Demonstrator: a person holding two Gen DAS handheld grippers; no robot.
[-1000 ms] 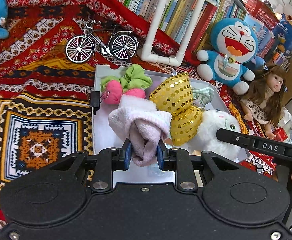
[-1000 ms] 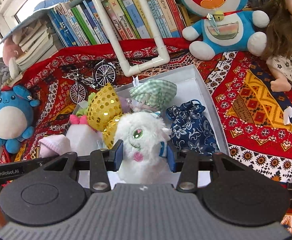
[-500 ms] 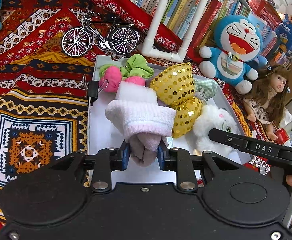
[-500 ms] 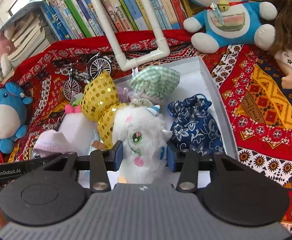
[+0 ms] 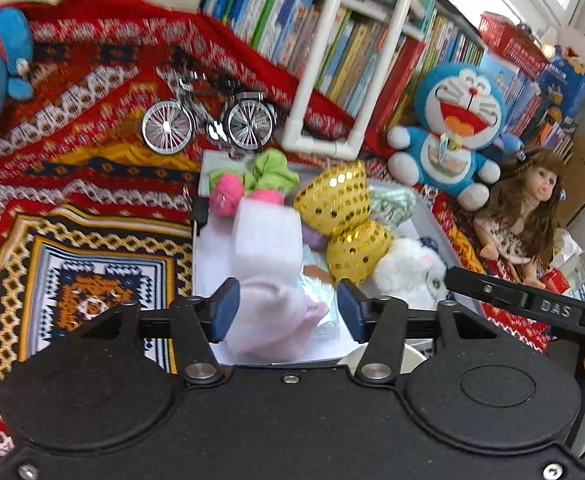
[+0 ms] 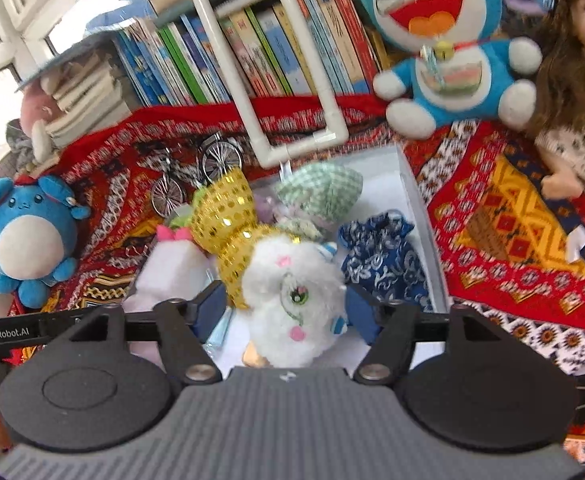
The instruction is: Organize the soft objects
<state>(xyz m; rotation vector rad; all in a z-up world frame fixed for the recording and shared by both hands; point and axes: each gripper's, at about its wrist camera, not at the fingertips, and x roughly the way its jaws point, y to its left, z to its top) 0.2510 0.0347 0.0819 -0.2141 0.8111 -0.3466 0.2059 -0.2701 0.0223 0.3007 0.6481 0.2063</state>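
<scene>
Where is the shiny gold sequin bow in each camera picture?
Left wrist view: the gold sequin bow sits in the white box, right of centre, above the gripper's right finger.
Right wrist view: the bow is left of centre, beside the white fluffy plush.
Shared landmark: the toy bicycle behind the box.

We read "DAS" in raised letters on the black bar of the right gripper (image 5: 548, 307), seen at the right edge of the left wrist view. We read "GenRobot.AI" in white on the black bar of the left gripper (image 6: 6, 335), in the right wrist view. The book spines (image 6: 276, 48) carry print, but we cannot read it.
</scene>
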